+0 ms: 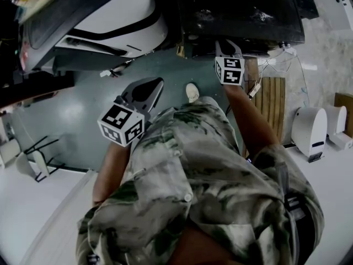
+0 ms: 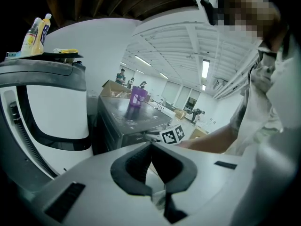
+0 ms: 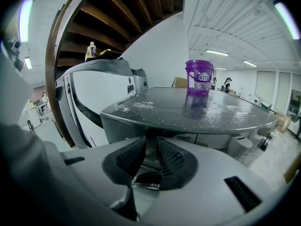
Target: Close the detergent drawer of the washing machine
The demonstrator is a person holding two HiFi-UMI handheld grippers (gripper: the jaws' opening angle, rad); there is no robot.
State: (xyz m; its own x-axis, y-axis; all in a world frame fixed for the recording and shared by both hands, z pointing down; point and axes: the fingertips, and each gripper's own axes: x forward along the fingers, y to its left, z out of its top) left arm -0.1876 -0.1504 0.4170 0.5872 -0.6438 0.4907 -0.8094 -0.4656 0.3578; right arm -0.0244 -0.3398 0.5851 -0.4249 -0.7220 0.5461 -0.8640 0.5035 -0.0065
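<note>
Right gripper (image 3: pixel 150 141) jaws pinch the pale grey detergent drawer front (image 3: pixel 149 160) at the dark grey washing machine's (image 3: pixel 188 112) near edge. Left gripper (image 2: pixel 151 144) jaws are pressed together, empty.

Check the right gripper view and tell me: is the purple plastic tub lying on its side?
No, the purple plastic tub stands upright on the dark speckled machine top.

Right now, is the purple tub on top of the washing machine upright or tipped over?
Upright. The purple tub stands on its base on top of the washing machine, its rim level at the top.
</note>
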